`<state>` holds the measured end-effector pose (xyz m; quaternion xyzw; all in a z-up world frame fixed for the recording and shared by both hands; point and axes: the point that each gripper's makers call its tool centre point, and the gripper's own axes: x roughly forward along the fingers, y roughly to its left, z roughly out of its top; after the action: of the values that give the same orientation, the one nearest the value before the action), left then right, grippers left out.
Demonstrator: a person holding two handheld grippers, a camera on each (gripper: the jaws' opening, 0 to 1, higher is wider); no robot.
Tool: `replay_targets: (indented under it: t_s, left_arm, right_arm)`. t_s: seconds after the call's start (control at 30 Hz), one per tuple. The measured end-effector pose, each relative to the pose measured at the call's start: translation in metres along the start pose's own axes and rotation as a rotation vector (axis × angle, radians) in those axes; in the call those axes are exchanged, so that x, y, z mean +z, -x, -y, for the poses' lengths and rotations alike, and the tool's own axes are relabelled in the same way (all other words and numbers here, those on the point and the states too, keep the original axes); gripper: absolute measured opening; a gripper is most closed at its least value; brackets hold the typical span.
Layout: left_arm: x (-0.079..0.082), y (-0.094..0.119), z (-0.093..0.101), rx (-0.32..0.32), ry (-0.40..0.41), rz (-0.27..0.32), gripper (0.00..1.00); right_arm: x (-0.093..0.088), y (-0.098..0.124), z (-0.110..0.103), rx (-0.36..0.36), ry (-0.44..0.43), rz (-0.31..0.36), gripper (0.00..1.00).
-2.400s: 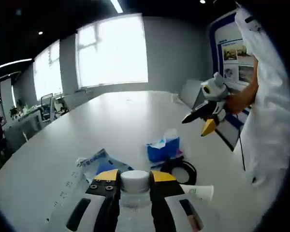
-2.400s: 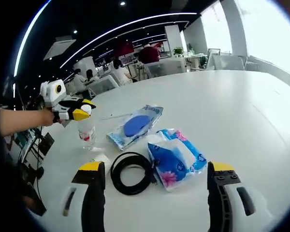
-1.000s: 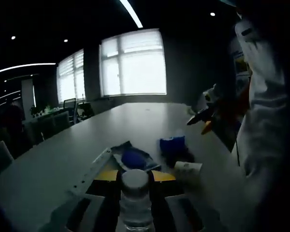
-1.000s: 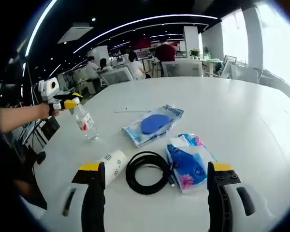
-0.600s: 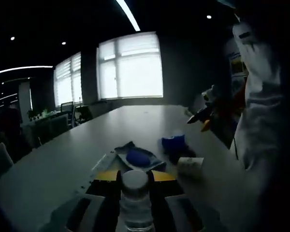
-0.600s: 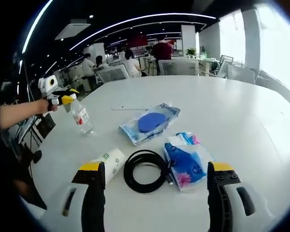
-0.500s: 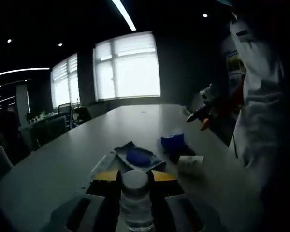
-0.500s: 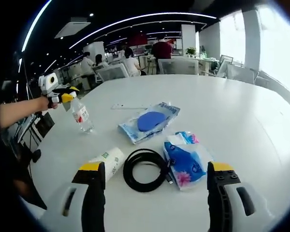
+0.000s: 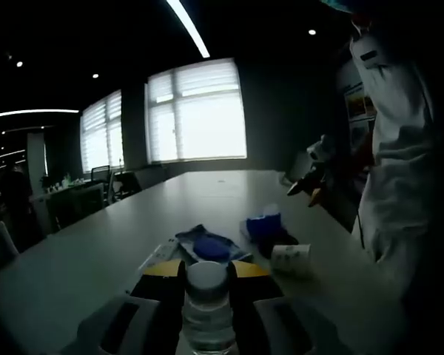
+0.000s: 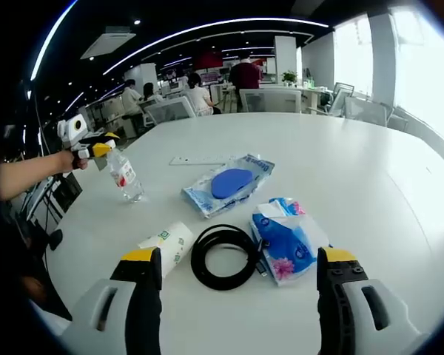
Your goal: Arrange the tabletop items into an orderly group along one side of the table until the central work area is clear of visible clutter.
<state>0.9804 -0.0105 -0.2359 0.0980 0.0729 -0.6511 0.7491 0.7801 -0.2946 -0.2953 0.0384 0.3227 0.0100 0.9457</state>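
Water bottle point(image 10: 125, 180) is gripped at its neck by the left gripper point(image 10: 96, 151) near the table point(image 10: 399, 185) edge, tilted, while the right gripper point(image 10: 237, 277) is held spread wide above the coiled black cable point(image 10: 223, 257), tissue pack point(image 10: 285, 240) and paper cup point(image 10: 166, 244).

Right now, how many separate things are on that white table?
6: a water bottle held by the left gripper, a ruler, a blue-pad packet, a tissue pack, a cable coil, a paper cup. None seem hidden.

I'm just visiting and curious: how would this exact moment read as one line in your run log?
left gripper: shut on water bottle | right gripper: open, above black cable | tissue pack, paper cup: on table
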Motion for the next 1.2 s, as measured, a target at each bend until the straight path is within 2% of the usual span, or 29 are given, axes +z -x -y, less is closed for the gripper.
replay_targets:
  t_s: [0.03,0.07,0.3,0.4,0.5,0.6,0.67,0.7,0.73,0.77,0.8,0.83,0.87,0.9,0.93,0.97,1.0,1.03,1.07,1.1,1.13,1.17,1.2]
  left_arm:
    - [0.0,0.0,-0.002,0.018,-0.04,-0.009,0.21]
    - [0.0,0.0,-0.003,0.021,-0.042,-0.008,0.21]
    - [0.002,-0.008,-0.008,-0.012,-0.008,0.024,0.2]
    - [0.003,-0.01,-0.008,-0.046,-0.017,0.016,0.2]
    - [0.002,-0.01,-0.011,-0.079,-0.042,-0.024,0.2]
    - [0.001,-0.009,-0.012,-0.073,-0.04,-0.018,0.21]
    - [0.001,-0.007,-0.01,-0.047,-0.038,-0.01,0.22]
    - [0.009,-0.006,-0.011,-0.027,-0.02,0.04,0.26]
    - [0.022,0.0,-0.023,0.062,0.011,0.112,0.43]
    - [0.022,0.005,-0.035,0.138,0.052,0.101,0.54]
    - [0.027,0.014,-0.041,0.172,0.065,0.116,0.56]
    - [0.039,0.021,-0.031,0.125,0.018,0.166,0.34]
    - [0.042,0.028,-0.019,0.098,0.007,0.143,0.17]
    - [0.041,0.033,-0.009,0.111,0.03,0.08,0.19]
    - [0.036,0.039,-0.008,0.166,-0.004,0.011,0.33]
    - [0.041,0.043,0.004,0.174,-0.004,0.019,0.37]
    - [0.048,0.047,0.018,0.147,0.0,0.049,0.29]
    - [0.047,0.05,0.032,0.135,-0.011,0.025,0.2]
    - [0.042,0.053,0.035,0.146,-0.01,-0.007,0.2]
    - [0.035,0.055,0.044,0.175,-0.029,-0.057,0.17]
    - [0.029,0.055,0.051,0.179,-0.047,-0.088,0.13]
    - [0.032,0.052,0.069,0.149,0.031,-0.027,0.11]
    - [0.031,0.054,0.069,0.191,0.066,0.006,0.12]
  right_arm:
    - [0.0,0.0,0.0,0.001,0.001,-0.001,0.82]
    - [-0.001,-0.001,-0.001,0.003,0.002,-0.007,0.82]
    - [0.002,0.002,0.0,0.006,0.007,0.005,0.82]
    - [0.0,0.001,0.004,-0.002,-0.003,-0.002,0.82]
    - [0.0,0.001,0.004,-0.008,-0.003,-0.006,0.82]
    - [0.0,0.0,0.002,-0.007,-0.003,-0.007,0.82]
    - [0.0,-0.001,0.001,-0.009,-0.003,-0.01,0.82]
    - [0.0,-0.002,0.0,-0.003,-0.008,-0.011,0.81]
    - [-0.001,-0.002,0.0,0.0,-0.009,-0.01,0.81]
    - [-0.002,-0.002,0.0,0.0,-0.004,-0.016,0.81]
    - [-0.003,-0.003,-0.001,0.006,-0.002,-0.019,0.81]
    - [-0.004,-0.003,-0.001,0.009,-0.006,-0.019,0.81]
    - [-0.004,-0.003,-0.001,0.013,-0.013,-0.017,0.81]
    - [-0.003,-0.001,-0.002,0.021,-0.019,-0.008,0.81]
    - [-0.002,0.0,-0.002,0.024,-0.024,-0.001,0.81]
    - [-0.002,0.002,0.0,0.022,-0.027,0.007,0.81]
    - [-0.002,0.002,0.001,0.026,-0.029,0.013,0.81]
    - [-0.003,0.003,0.002,0.031,-0.035,0.017,0.81]
    - [-0.003,0.003,0.003,0.035,-0.045,0.02,0.8]
    - [-0.004,0.003,0.002,0.046,-0.064,0.024,0.8]
    - [-0.005,0.003,0.003,0.051,-0.075,0.029,0.8]
    - [-0.006,0.003,0.004,0.053,-0.081,0.034,0.8]
    - [-0.007,0.002,0.003,0.067,-0.08,0.038,0.8]
